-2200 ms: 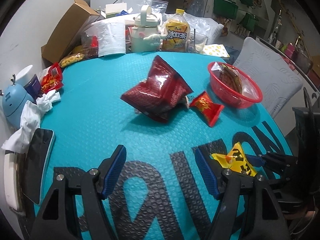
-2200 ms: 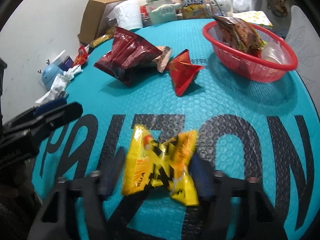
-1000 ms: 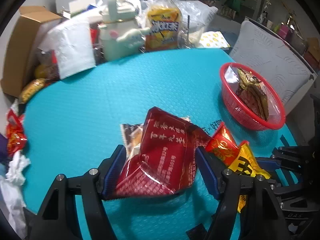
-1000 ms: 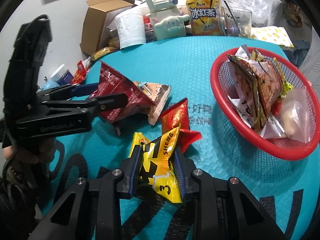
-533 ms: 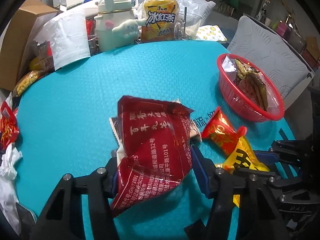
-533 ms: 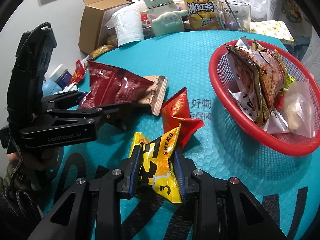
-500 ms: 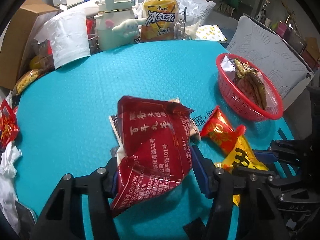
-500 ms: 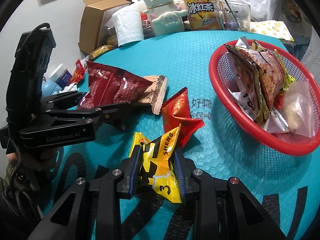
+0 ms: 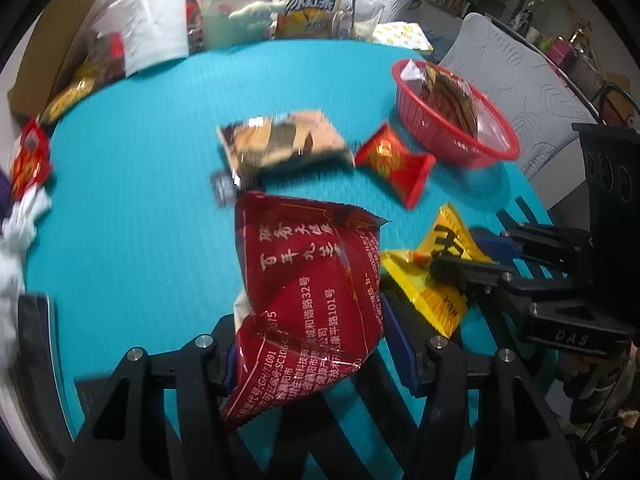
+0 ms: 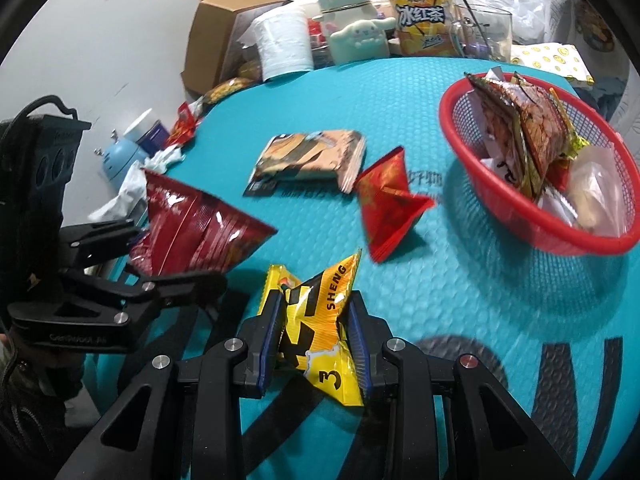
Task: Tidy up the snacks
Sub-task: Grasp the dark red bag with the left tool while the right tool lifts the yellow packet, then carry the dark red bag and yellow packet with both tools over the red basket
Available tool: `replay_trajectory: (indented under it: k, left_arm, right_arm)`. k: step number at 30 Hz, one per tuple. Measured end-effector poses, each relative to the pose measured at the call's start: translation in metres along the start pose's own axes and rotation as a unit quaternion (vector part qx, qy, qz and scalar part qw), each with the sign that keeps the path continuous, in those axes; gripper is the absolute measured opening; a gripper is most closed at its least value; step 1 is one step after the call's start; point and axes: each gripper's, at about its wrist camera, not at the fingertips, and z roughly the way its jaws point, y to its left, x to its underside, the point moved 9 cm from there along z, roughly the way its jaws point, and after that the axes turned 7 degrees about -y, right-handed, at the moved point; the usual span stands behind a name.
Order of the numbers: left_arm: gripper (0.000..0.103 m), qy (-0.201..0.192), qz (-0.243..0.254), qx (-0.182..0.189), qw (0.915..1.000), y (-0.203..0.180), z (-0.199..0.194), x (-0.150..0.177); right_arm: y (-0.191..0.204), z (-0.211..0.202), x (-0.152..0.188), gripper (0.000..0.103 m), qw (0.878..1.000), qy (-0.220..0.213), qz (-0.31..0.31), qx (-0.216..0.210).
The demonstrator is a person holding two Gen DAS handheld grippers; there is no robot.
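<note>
- The teal mat (image 10: 400, 92) is the biggest thing here, covering the whole tabletop with big black lettering on the near side.
- Landmark for everything else: the red basket (image 10: 452, 120) (image 9: 448, 148), at the mat's right edge, already stuffed with a few snack packets standing on end plus a clear bag.
- Left gripper (image 9: 312, 344) is clamped on the dark red snack bag (image 9: 312, 280) (image 10: 192, 232), pads pressing both sides. The bag is up off the mat, well to the left of the basket and nearer the camera.
- Right gripper (image 10: 314, 344) has its jaws nearly shut, pinching the yellow snack packet (image 10: 320, 320) (image 9: 436, 276). That one is lifted too, near side of the basket, between the basket and the dark red bag.
- A flat brown cookie packet (image 10: 308, 156) (image 9: 280, 144) lies on the mat left of the basket, further out than the next item.
- A small red-orange packet (image 10: 388, 204) (image 9: 396, 164) lies just left of the basket, almost touching the cookie packet's corner.
- Clutter along the mat's far edge, behind and left of the basket: cardboard box (image 10: 224, 28), paper towel roll (image 10: 284, 48), pale green bottle with a white dog figure (image 10: 352, 28), yellow iced tea bottle (image 10: 424, 20), a glass (image 10: 484, 32).
</note>
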Motion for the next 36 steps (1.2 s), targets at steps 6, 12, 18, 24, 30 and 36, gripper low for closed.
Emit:
replay_trajectory:
  k: [6, 12, 18, 24, 30, 36]
  left_arm:
    - [0.058, 0.02, -0.005, -0.007, 0.9998, -0.006, -0.007, 0.026]
    - [0.061, -0.003, -0.018, -0.032, 0.9993, -0.001, -0.003, 0.028]
    - [0.063, -0.002, -0.024, -0.057, 0.9981, 0.009, 0.004, 0.029]
    - [0.065, -0.01, -0.013, -0.076, 0.997, 0.009, 0.003, 0.031]
    - [0.076, -0.017, -0.003, -0.108, 0.994, 0.008, 0.01, 0.032]
    - [0.078, -0.029, -0.011, -0.111, 0.9934, 0.011, 0.008, 0.033]
  right_arm:
    - [0.009, -0.008, 0.02, 0.031, 1.0, 0.016, -0.021, -0.013]
    - [0.015, -0.012, 0.028, 0.036, 0.999, 0.02, -0.041, -0.001]
    - [0.021, -0.012, 0.033, 0.068, 0.998, 0.026, -0.048, 0.006]
    - [0.027, -0.002, 0.04, 0.077, 0.995, 0.039, -0.083, 0.044]
    - [0.03, 0.009, 0.045, 0.077, 0.992, 0.042, -0.098, 0.063]
    - [0.026, 0.008, 0.044, 0.065, 0.991, 0.03, -0.101, 0.079]
